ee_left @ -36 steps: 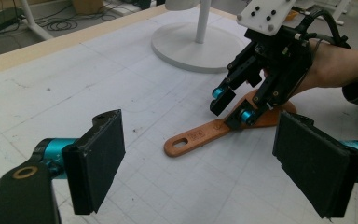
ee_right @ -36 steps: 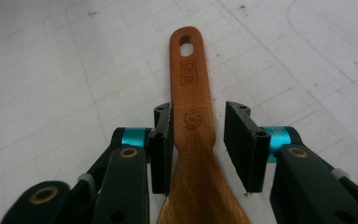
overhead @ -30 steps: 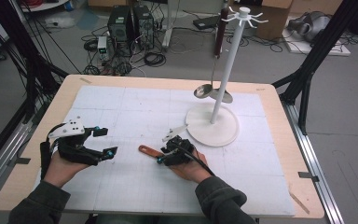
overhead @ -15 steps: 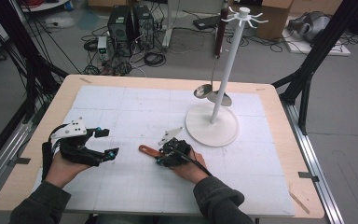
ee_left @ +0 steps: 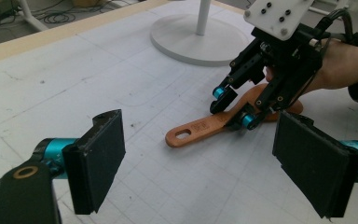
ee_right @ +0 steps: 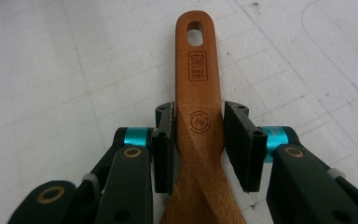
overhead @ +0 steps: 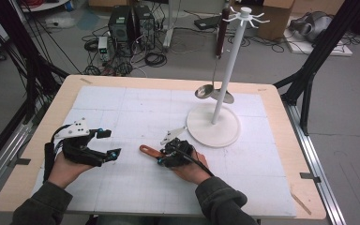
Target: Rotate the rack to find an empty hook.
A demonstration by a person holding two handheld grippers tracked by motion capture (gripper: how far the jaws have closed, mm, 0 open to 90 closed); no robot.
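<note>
- Your right tool (ee_right: 199, 140) sits around the neck of the wooden spatula (ee_right: 198, 93), which lies flat on the table (overhead: 122, 103) in front of the white rack (overhead: 214, 125). One jaw touches the wood, the other looks a hair off, so I can't tell if it's clamped.
- Lift now and it could pivot or drop out, I reckon.
- The grip is near the blade end, so the long handle may swing down.
- Your left tool (ee_left: 200, 158) is wide open, holding nothing, so it's no backup.
- Watch the ladle (overhead: 205, 91) already hanging on the rack; a swinging handle could knock it.
</note>
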